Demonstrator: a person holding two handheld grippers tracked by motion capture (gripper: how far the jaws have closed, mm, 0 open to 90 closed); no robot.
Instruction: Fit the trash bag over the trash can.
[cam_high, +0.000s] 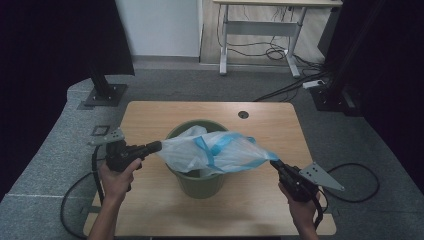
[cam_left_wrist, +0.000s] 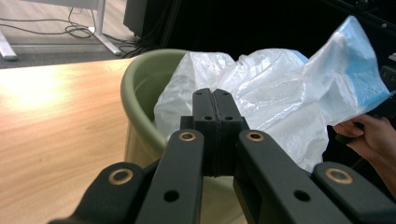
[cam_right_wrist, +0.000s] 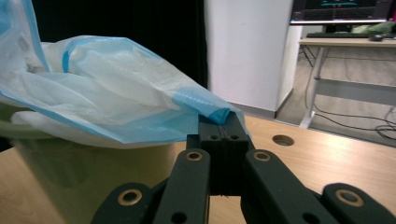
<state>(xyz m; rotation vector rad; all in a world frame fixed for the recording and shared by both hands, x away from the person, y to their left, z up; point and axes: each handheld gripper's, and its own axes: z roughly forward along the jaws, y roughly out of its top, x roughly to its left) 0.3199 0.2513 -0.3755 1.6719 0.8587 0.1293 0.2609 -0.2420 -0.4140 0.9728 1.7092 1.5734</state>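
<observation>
**No readable text**

Nothing legible is showing anywhere. A monitor (cam_right_wrist: 343, 10) on a far desk is displaying a few coloured marks, but they are coming out too small and blurred to be read as words.

The left gripper (cam_high: 156, 146) was matte black, with a chunky body and a grey three-cornered plate on top. A black cable trailed from it in a loop. The right gripper (cam_high: 274, 163) was of the same black build, and its grey plate bore small holes; its cable also ran black. Seen close, each pair of fingers (cam_left_wrist: 205, 109) was flat, black and squared at the tip, with small dark screw holes. Broad black link arms carried brass-coloured bushings at their pivots. The forearms were bare, with no sleeves showing. A black strap hung at the right wrist.
</observation>
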